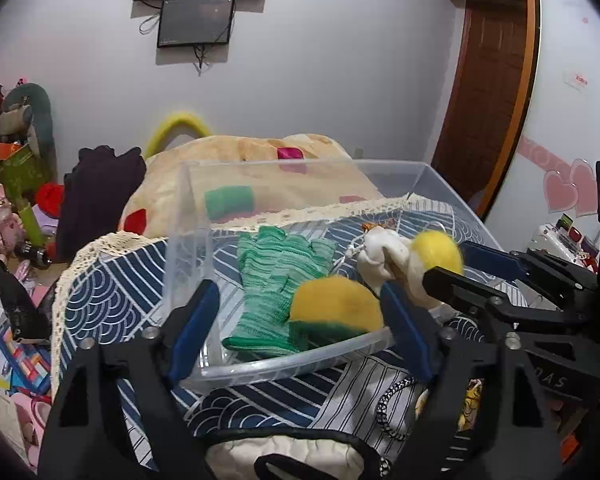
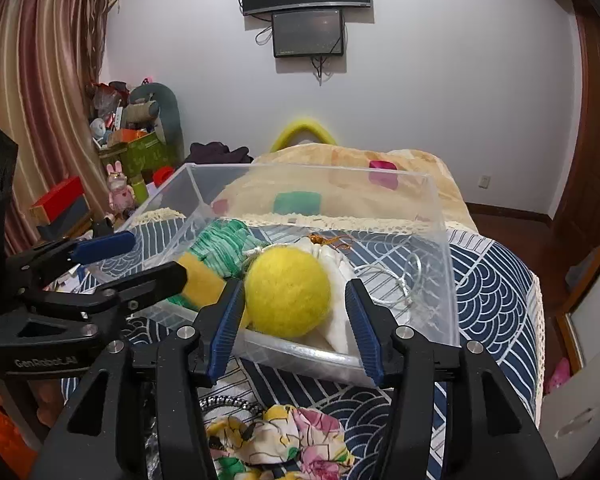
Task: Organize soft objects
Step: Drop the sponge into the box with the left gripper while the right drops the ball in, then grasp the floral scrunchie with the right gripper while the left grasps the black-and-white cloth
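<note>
Right hand-held gripper [image 2: 296, 320] spread wide, level at clear bin [image 2: 440, 216], yellow ball [image 2: 287, 291] unheld, left hand-held gripper [image 1: 300, 320] likewise

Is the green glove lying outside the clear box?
No, the green glove lies inside the clear box, beside the yellow sponge.

Bin [image 1: 284, 364] on bed, glove [image 1: 278, 280] left inside, sponge [image 1: 336, 308] before it, ball [image 2: 287, 291] and pouch [image 1: 384, 256] right.
</note>
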`<state>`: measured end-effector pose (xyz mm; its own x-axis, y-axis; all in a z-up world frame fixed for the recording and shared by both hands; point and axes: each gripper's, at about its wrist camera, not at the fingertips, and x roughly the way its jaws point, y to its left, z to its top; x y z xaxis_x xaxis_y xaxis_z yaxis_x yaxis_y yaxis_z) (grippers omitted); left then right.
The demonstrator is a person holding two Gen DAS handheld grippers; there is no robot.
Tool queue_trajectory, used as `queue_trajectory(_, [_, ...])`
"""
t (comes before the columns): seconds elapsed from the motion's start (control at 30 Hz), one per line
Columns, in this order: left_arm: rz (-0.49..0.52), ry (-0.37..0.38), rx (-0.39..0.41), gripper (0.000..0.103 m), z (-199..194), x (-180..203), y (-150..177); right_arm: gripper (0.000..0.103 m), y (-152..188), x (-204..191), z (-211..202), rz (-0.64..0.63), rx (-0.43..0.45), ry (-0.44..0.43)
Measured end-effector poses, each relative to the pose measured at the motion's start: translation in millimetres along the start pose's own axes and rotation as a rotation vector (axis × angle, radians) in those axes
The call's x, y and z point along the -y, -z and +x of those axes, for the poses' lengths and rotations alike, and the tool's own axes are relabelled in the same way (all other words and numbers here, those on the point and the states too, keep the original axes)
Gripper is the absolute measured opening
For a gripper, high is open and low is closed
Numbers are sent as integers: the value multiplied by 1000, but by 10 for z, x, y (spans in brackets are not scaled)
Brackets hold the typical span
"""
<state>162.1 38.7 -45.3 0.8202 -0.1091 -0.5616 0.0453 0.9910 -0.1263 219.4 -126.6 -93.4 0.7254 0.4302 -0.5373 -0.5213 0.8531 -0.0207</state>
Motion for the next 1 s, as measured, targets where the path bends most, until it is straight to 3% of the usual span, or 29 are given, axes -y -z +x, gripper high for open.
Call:
queue_trajectory(0.07, [1,-6,20,92,-101,-2,-6,50,-11,2,-64,-3,11,1])
queue_trajectory(0.17, [6,-28,50,102,-265,-3,-17,66,-10,-2,-200,-6,40,4])
queue_trajectory(0.37, [1,-50,57,102,-469,-49,90,82,80,16,-448,-5,80,18])
queue_trajectory(0.87, [-70,-31,-93,102,-308,-109,745,83,686,138,-334,59,-79,33])
queue_trajectory(1.0, [-69,-27,-63,98,-315,-126,821,82,745,118,-286,43,-91,31])
